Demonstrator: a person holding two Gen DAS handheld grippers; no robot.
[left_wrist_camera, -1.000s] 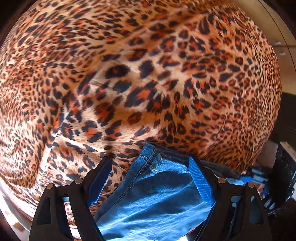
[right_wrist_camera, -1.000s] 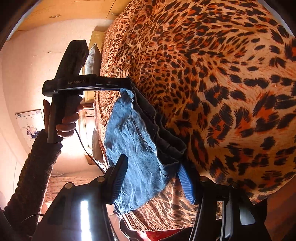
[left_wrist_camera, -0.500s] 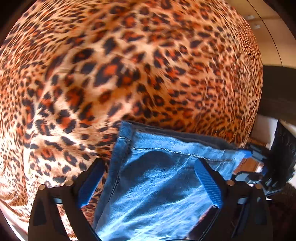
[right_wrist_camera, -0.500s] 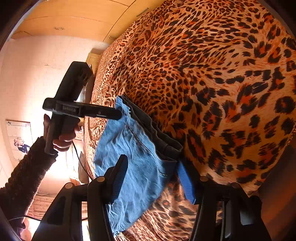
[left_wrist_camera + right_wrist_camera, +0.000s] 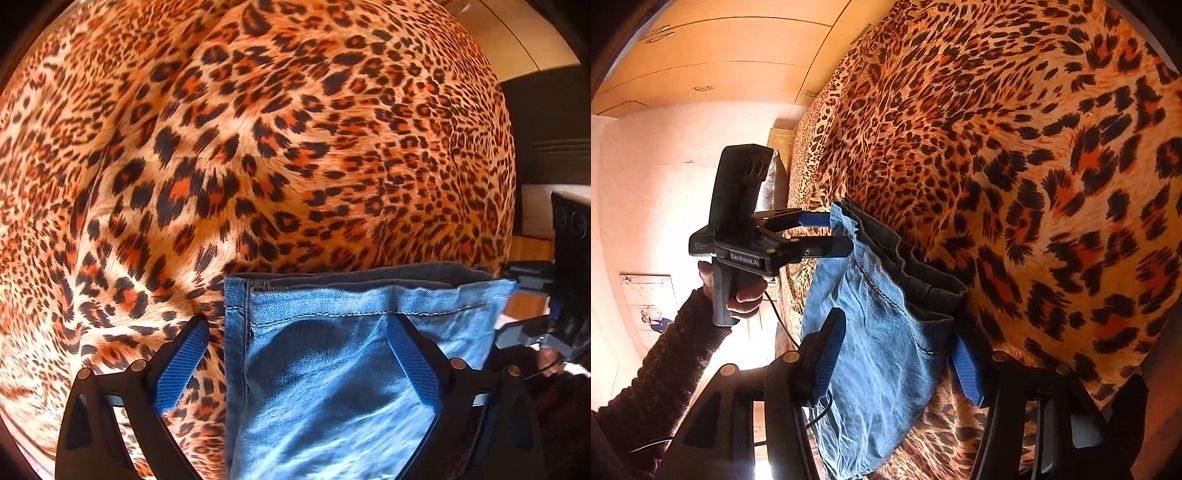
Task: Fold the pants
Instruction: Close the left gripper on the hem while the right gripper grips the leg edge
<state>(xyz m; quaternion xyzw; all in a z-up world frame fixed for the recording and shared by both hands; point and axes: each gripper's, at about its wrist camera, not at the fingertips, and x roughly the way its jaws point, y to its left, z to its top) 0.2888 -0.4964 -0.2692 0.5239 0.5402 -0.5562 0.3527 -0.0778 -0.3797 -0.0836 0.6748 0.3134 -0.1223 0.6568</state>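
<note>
Leopard bedspread (image 5: 258, 147); jeans (image 5: 332, 387) between both grippers' fingers, L (image 5: 295, 339) wide.

Warm, bright light. Strong white glare sits low on the left of the right view. Edges bend and go dark.

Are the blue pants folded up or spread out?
Folded. The pants lie doubled on the bedspread, with several hem layers stacked at one edge.
</note>
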